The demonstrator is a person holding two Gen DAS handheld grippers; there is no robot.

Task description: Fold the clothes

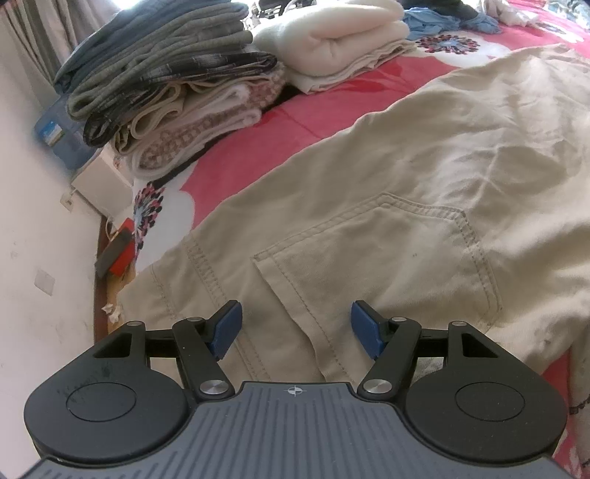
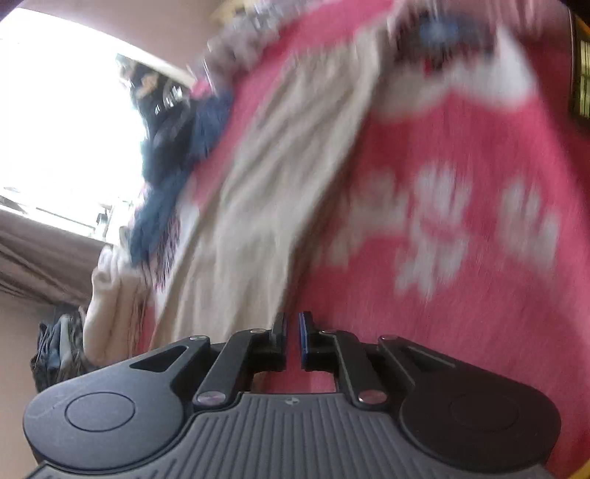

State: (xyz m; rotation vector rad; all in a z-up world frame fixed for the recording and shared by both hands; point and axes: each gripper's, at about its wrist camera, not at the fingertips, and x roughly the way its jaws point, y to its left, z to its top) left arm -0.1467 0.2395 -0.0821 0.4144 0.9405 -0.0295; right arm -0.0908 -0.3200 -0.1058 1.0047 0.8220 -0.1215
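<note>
Beige trousers [image 1: 405, 177] lie spread over a pink flowered bedspread [image 1: 295, 110], back pocket [image 1: 379, 254] facing up. My left gripper [image 1: 296, 318] hovers just over the waistband beside that pocket, open, its blue pads [image 1: 228, 326] wide apart with only cloth beneath them. In the blurred right wrist view the trousers [image 2: 265, 184] run as a long beige strip across the bedspread [image 2: 461, 154]. My right gripper [image 2: 292, 326] hangs above the pink cover at the strip's edge. Its jaws stand a narrow slit apart with nothing between them.
A stack of folded grey, plaid and checked clothes [image 1: 166, 84] and a folded white blanket [image 1: 332, 48] sit at the bed's far left. Blue garments [image 1: 446, 18] lie farther back. A dark blue garment [image 2: 173, 147] lies by the window. Wall and floor clutter [image 1: 120, 250] border the bed's left.
</note>
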